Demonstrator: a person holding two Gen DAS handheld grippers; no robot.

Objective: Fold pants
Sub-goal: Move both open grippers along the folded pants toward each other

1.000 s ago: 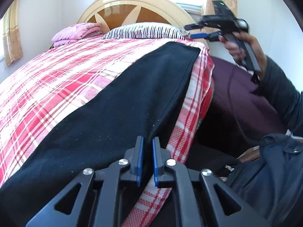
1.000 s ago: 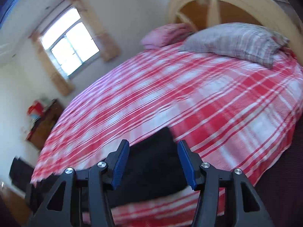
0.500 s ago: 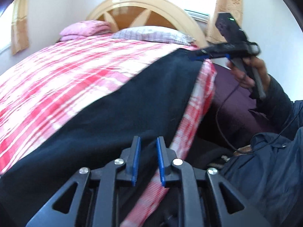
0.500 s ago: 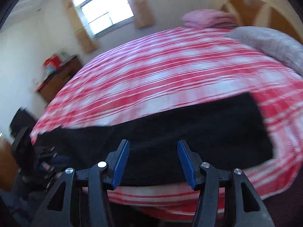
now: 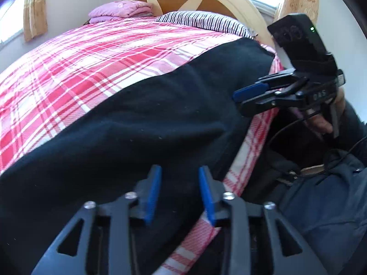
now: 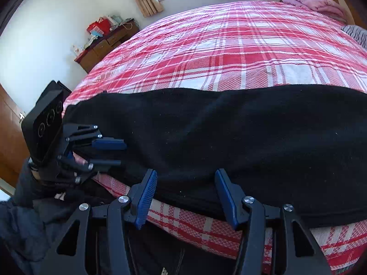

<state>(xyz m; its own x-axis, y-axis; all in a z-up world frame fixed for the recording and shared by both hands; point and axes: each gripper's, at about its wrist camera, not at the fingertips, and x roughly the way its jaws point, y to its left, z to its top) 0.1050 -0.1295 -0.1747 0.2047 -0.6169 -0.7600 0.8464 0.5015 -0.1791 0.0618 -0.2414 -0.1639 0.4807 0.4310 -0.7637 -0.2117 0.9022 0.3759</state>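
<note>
Pants (image 5: 142, 123) flat along bed (image 6: 229, 45) edge; both tongs parted, level.

Black pants (image 5: 142, 123) laid out flat

The dark, lint-flecked garment is spread lengthwise along the near edge of the red plaid bedspread (image 6: 229, 52), one end reaching toward the striped pillow (image 5: 201, 20).

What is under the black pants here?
The pants lie flat along the near edge of the bed, on the red plaid sheet, which shows on both sides of them. Whatever the sheet looks like directly beneath is covered.
</note>
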